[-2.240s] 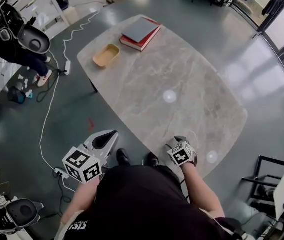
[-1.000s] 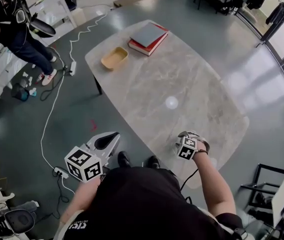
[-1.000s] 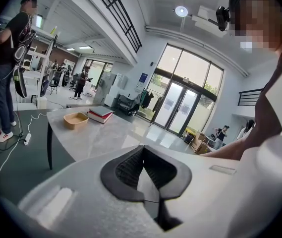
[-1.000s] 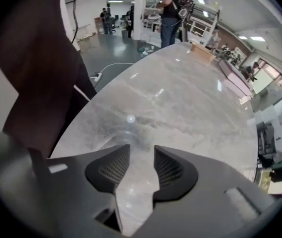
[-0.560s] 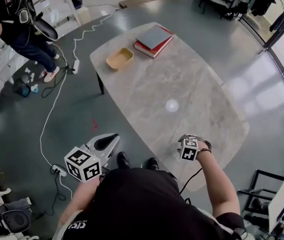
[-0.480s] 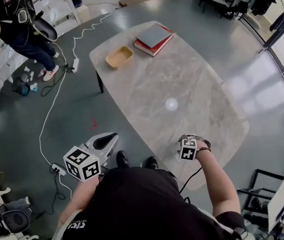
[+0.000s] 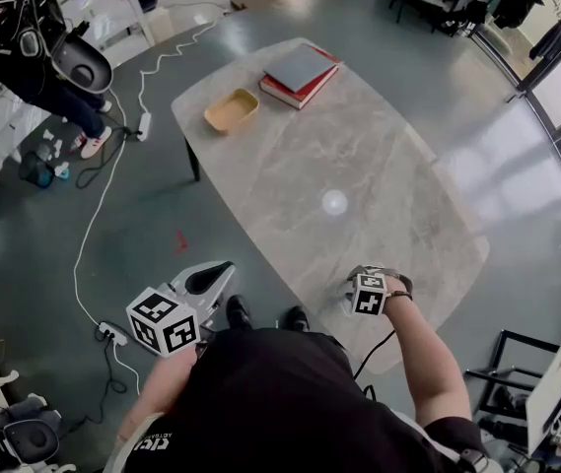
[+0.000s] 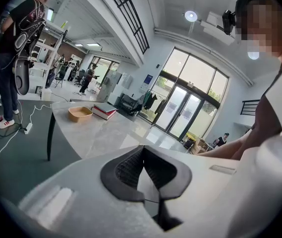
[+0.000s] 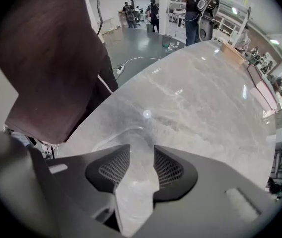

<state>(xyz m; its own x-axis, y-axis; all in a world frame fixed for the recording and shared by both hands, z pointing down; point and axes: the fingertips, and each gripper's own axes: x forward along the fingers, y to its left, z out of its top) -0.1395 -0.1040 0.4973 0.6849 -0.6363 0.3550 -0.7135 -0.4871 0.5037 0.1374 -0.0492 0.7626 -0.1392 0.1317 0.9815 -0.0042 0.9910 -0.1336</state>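
Note:
My left gripper [image 7: 223,267] hangs off the near left side of the grey marble table [image 7: 359,146], over the floor. Its jaws are shut, tips touching, with nothing between them [image 8: 143,148]. My right gripper [image 7: 355,277] hovers low over the table's near edge. Its jaws stand a little apart, and only bare marble [image 9: 195,98] shows in the gap [image 9: 141,150]. At the table's far end sit a shallow tan tray [image 7: 231,109] and a stack of books [image 7: 300,70], grey on red. Both also show in the left gripper view, the tray [image 8: 80,113] beside the books [image 8: 103,111].
Another person [image 7: 24,47] carrying gear stands on the floor at far left, also in the left gripper view [image 8: 12,58]. A white cable and power strip [image 7: 144,124] run across the floor beside the table. Dark furniture frames [image 7: 517,372] stand at right. Glass doors [image 8: 180,113] lie beyond the table.
My right gripper has moved slightly forward over the table's near edge and tilted. The person at far left has shifted position. My left gripper has stayed put.

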